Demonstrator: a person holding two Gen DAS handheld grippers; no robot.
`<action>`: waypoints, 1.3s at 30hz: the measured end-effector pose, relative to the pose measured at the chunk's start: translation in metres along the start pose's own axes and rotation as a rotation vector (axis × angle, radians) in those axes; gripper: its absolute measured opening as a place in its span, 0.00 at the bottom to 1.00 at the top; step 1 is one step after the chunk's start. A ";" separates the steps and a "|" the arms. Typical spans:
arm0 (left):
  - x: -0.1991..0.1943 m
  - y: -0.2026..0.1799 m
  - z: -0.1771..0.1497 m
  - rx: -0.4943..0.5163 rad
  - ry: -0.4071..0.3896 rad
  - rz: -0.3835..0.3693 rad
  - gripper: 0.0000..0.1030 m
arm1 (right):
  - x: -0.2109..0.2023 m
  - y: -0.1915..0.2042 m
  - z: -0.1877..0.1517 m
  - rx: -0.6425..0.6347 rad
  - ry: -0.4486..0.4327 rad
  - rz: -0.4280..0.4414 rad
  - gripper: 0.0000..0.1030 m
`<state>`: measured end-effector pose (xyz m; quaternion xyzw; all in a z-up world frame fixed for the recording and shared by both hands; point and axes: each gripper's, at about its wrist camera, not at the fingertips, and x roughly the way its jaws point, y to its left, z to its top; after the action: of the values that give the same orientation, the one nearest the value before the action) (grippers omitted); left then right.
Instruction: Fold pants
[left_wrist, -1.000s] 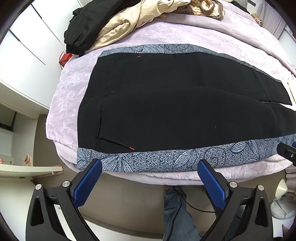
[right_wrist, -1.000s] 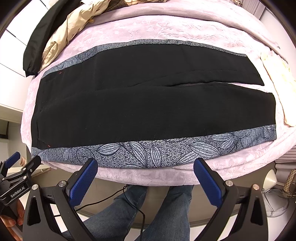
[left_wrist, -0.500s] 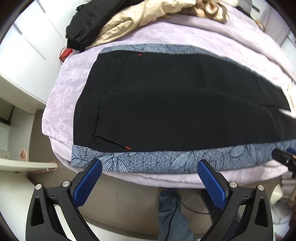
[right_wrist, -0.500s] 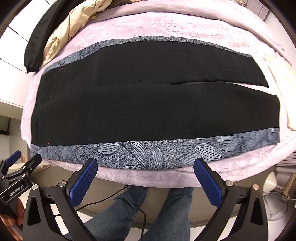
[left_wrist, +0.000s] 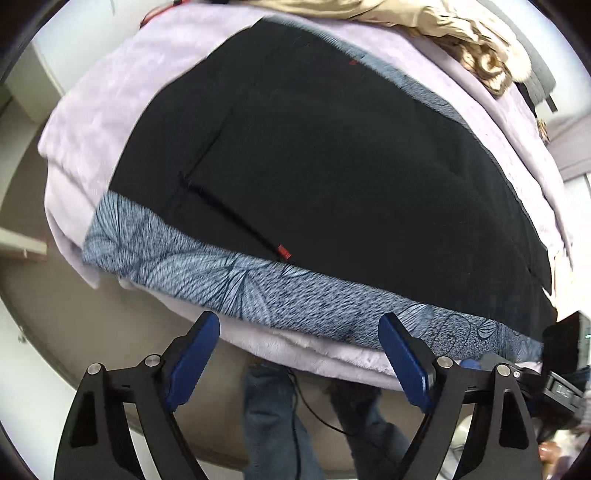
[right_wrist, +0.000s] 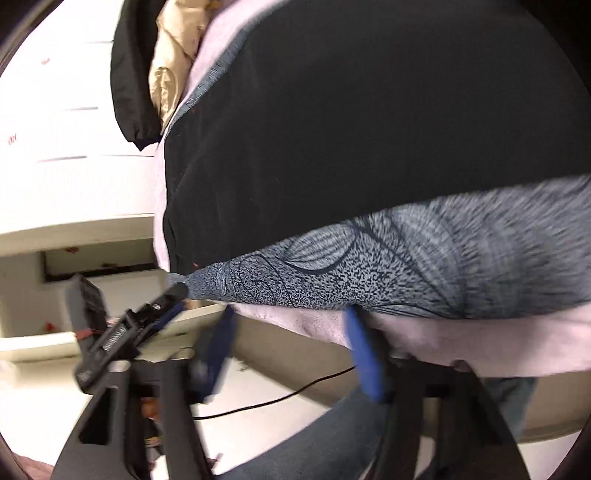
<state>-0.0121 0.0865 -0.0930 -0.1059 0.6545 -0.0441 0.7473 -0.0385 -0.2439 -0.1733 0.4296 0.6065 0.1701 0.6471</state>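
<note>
Black pants (left_wrist: 332, 166) with a grey-blue leaf-patterned side stripe (left_wrist: 258, 288) lie flat on a lilac-covered bed (left_wrist: 92, 122). My left gripper (left_wrist: 299, 354) hangs just off the bed's near edge below the stripe, near the waist end. Its jaws are closing with nothing between the blue pads (left_wrist: 195, 354). My right gripper (right_wrist: 291, 350) is low at the bed edge under the stripe (right_wrist: 406, 266), blurred. Its jaws are closing, and its right pad (right_wrist: 365, 354) sits close against the lilac cover (right_wrist: 424, 339). In the right wrist view the left gripper's tip (right_wrist: 177, 291) is by the waist corner.
A beige jacket (left_wrist: 424, 18) and a black garment (right_wrist: 129, 74) are piled at the bed's far side. White cabinets (right_wrist: 55, 110) stand to the left. The person's jeans-clad legs (left_wrist: 273, 413) and a black cable (right_wrist: 277, 398) are on the floor below.
Both grippers dropped closer to the bed's near edge and their jaws narrowed. The right view tipped and rolled towards the waist end; the left view rolled too.
</note>
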 end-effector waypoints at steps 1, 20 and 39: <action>0.001 0.002 -0.002 -0.007 0.003 -0.010 0.87 | 0.004 -0.004 0.000 0.007 0.005 0.014 0.59; 0.013 0.036 0.003 -0.294 -0.021 -0.308 0.87 | -0.019 0.036 0.035 0.022 -0.084 0.305 0.16; -0.057 0.018 0.076 -0.136 -0.247 -0.228 0.24 | -0.043 0.076 0.093 -0.030 -0.117 0.244 0.10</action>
<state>0.0538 0.1237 -0.0325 -0.2346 0.5428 -0.0708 0.8033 0.0623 -0.2645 -0.0973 0.4996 0.5083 0.2314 0.6622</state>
